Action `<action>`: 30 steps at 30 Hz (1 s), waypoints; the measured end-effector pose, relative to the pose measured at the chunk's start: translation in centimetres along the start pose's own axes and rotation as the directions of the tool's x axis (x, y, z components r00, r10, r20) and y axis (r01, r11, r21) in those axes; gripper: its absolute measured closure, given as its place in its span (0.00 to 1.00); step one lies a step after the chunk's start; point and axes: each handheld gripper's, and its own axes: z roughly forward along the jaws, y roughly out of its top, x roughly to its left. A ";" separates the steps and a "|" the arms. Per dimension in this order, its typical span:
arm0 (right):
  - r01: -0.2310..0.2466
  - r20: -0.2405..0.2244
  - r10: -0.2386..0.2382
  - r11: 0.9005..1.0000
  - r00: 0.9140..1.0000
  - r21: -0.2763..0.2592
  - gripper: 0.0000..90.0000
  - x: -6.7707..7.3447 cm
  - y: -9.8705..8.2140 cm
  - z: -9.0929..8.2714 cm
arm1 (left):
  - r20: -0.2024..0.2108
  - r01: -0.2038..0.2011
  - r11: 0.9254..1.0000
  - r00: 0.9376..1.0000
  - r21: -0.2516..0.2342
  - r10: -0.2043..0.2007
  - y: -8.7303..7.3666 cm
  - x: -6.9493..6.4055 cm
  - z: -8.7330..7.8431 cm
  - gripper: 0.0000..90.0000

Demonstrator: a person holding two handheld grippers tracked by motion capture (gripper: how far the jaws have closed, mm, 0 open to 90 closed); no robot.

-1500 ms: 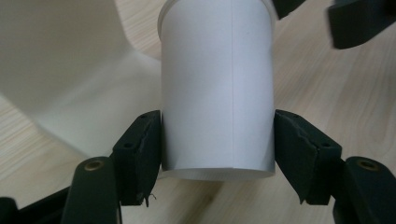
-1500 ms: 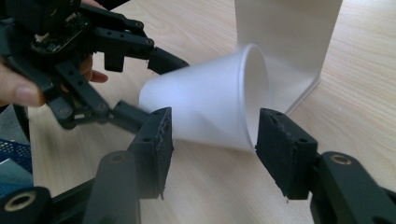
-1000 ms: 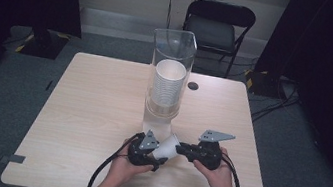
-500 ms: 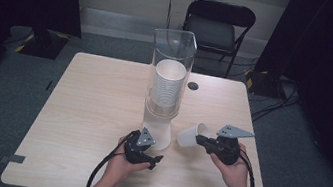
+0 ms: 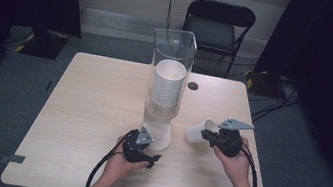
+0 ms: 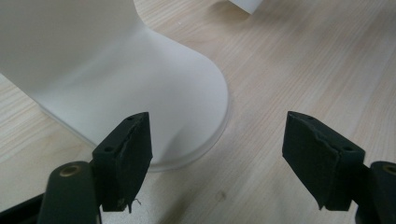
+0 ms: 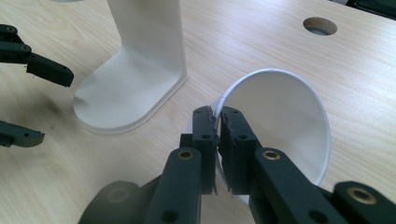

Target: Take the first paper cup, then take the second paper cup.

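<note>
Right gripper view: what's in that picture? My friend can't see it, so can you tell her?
The right gripper pinches the rim of a white paper cup tipped on its side above a wooden table. Behind it stands the white dispenser base, with the left gripper open at the left edge.

White paper cup (image 5: 197, 131), empty, tipped on its side above the table, rim wall pinched, right of the dispenser's white base (image 5: 160, 134)

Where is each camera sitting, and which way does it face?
High view: above the person's side, looking down on the table; forearms, both tongs.
Left gripper view: on the left tongs, facing the dispenser base; open jaws.
Right gripper view: on the right tongs, jaws pinching the paper cup wall.
Shared: the base and cup show in all three.
</note>
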 end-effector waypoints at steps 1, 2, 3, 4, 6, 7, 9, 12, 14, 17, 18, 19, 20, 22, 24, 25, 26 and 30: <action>0.000 -0.002 0.000 1.000 1.000 0.001 0.94 0.0 0.1 0.1 | -0.001 -0.002 1.000 1.000 0.003 0.002 0.0 0.0 0.0 0.27; 0.006 0.001 -0.006 1.000 1.000 0.000 0.92 0.0 0.2 0.2 | -0.003 -0.007 1.000 1.000 0.005 0.007 0.0 0.1 -0.1 0.27; 0.014 0.009 -0.014 1.000 1.000 0.002 0.90 0.1 0.4 0.3 | -0.002 0.005 1.000 1.000 0.006 -0.005 -0.1 0.0 -0.1 0.27; 0.017 0.009 -0.017 1.000 1.000 -0.001 0.88 0.1 0.6 0.4 | -0.005 -0.007 1.000 1.000 0.007 0.007 -0.1 0.1 -0.1 0.27; 0.015 0.011 -0.015 1.000 1.000 -0.004 0.86 0.2 0.8 0.5 | -0.001 0.006 1.000 1.000 -0.004 -0.006 -0.2 0.2 -0.1 0.27; 0.016 0.014 -0.016 1.000 1.000 -0.007 0.83 0.3 0.9 0.6 | -0.001 0.010 1.000 1.000 -0.001 -0.010 -0.3 0.2 -0.1 0.27; 0.012 0.014 -0.011 1.000 1.000 -0.019 0.76 0.4 1.0 0.5 | -0.009 0.004 1.000 1.000 0.009 -0.004 -0.3 0.3 -0.1 0.27; -0.015 0.019 0.016 0.999 1.000 -0.041 0.65 0.3 1.2 0.4 | -0.008 0.005 1.000 1.000 0.017 -0.004 -0.4 0.4 -0.2 0.26; -0.042 0.015 0.043 0.998 0.999 -0.054 0.57 0.2 1.2 0.2 | -0.007 0.008 1.000 1.000 0.022 -0.008 -0.5 0.5 -0.2 0.26; -0.067 0.030 0.070 0.994 0.997 -0.082 0.35 0.1 1.2 -0.5 | -0.007 0.018 1.000 1.000 0.026 -0.018 -0.6 0.6 -0.3 0.26; -0.071 0.040 0.075 0.993 0.996 -0.098 0.29 0.1 1.1 -0.9 | -0.008 0.024 0.999 1.000 0.021 -0.024 -0.6 0.6 -0.3 0.26; -0.078 0.046 0.083 0.991 0.995 -0.110 0.25 0.1 0.9 -1.2 | -0.010 0.033 0.999 0.999 0.013 -0.033 -0.6 0.7 -0.3 0.26; -0.085 0.056 0.091 0.991 0.994 -0.106 0.20 0.0 0.7 -1.6 | -0.007 0.046 0.999 0.999 0.000 -0.046 -0.6 0.7 -0.3 0.26; -0.096 0.079 0.103 0.992 0.991 -0.087 0.18 0.0 0.0 -2.1 | -0.016 0.055 0.998 0.998 -0.002 -0.055 -0.5 1.0 -0.4 0.25; -0.105 0.067 0.112 0.990 0.992 -0.092 0.18 -0.1 -1.2 -2.5 | -0.017 0.067 0.998 0.998 -0.017 -0.067 -0.5 1.1 -0.4 0.25; -0.098 0.056 0.104 0.991 0.993 -0.091 0.18 -0.1 -1.8 -2.7 | -0.020 0.064 0.998 0.998 -0.015 -0.064 -0.4 1.3 -0.5 0.25; -0.094 0.052 0.098 0.992 0.994 -0.082 0.17 -0.1 -2.5 -2.7 | -0.025 0.074 0.997 0.997 -0.004 -0.074 -0.3 1.3 -0.6 0.25; -0.091 0.049 0.091 0.996 0.995 -0.008 0.16 0.5 -5.3 -1.6 | -0.024 0.080 0.997 0.997 -0.013 -0.080 0.2 1.7 -0.9 0.25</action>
